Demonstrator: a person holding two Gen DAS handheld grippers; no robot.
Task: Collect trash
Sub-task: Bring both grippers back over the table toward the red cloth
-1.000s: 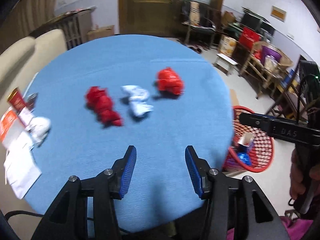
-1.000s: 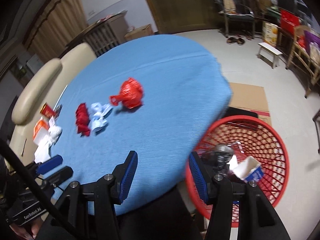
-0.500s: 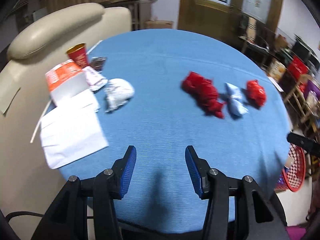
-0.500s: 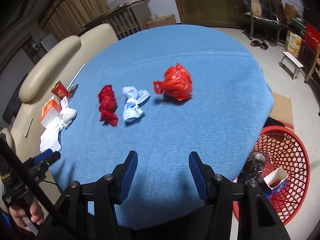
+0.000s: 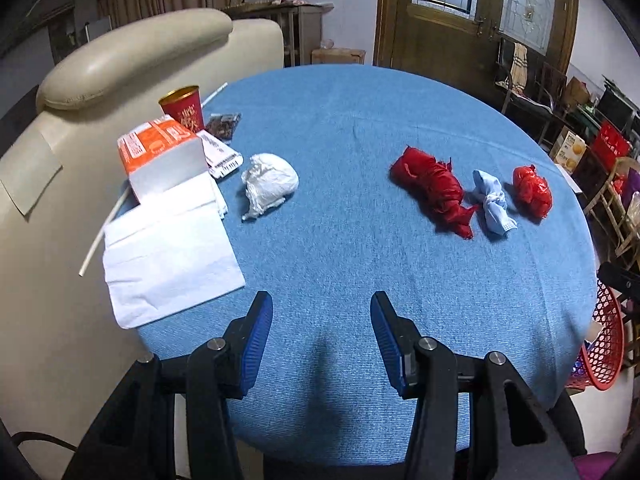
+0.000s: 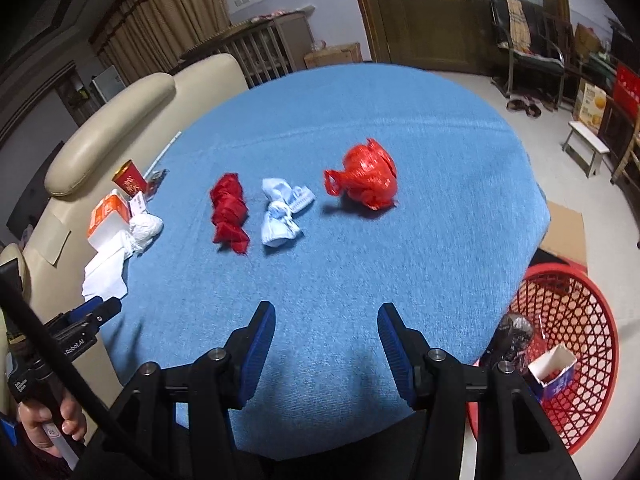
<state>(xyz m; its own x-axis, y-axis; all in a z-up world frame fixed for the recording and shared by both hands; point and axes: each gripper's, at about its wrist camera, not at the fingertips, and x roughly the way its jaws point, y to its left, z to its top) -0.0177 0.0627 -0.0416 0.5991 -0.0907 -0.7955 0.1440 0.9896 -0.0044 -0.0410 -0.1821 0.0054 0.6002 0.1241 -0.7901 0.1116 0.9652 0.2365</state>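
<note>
Both tools hang over the near edge of the round blue table (image 5: 360,128) with nothing in them: the left gripper (image 5: 321,334) has its blue pads spread wide, and the right gripper (image 6: 327,344) is just as wide open and just as empty. The trash is scattered well beyond either one. Toward the right edge of the table lie three bundles in a row, close together: a twisted red wad (image 5: 434,190), a knotted pale blue bag (image 5: 493,201) just beside it, and a tied red plastic bag (image 6: 366,176) nearest that edge. Toward the left edge there is a crumpled white wad (image 5: 269,179), with an orange carton (image 5: 160,152), a red paper cup (image 5: 182,107), a flat white paper sheet (image 5: 168,256) and a thin white straw (image 5: 102,232) crowded around it. The red basket (image 6: 576,320) stands on the floor below the table's right edge and already holds a small box and some dark scrap. What worries me is the row of three: they sit so near each other that wide pads coming down on one could nudge its neighbour, and the red plastic bag looks slick enough to squirt out and roll off the edge. The flat sheet also looks hard to pinch; pads might only drag it.
</note>
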